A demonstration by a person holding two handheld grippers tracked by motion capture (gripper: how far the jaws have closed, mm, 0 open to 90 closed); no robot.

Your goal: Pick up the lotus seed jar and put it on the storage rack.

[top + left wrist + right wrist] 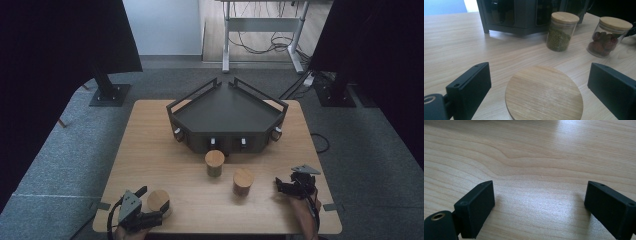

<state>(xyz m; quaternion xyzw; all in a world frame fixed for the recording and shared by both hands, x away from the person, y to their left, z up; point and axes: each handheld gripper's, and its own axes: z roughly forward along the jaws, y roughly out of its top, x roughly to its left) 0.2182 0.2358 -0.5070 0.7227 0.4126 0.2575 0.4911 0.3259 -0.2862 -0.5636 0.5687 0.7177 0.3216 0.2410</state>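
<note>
Three glass jars with round bamboo lids stand on the wooden table [150,150]. My left gripper [152,205] is at the front left, with the nearest jar [159,201] between its jaws. In the left gripper view, that jar's lid [544,95] lies between the two black jaws of my left gripper [540,72] with a gap on each side, so the gripper is open. Farther off stand a jar of green beans [562,31] and a jar of red fruit [610,36]. My right gripper [279,187] rests at the front right, open over bare wood [539,195].
A dark angular rack [227,117] with raised rails sits at the back middle of the table, just behind the green-bean jar [215,162]. The red-fruit jar [243,181] stands left of my right gripper. Dark stands flank the table on grey carpet.
</note>
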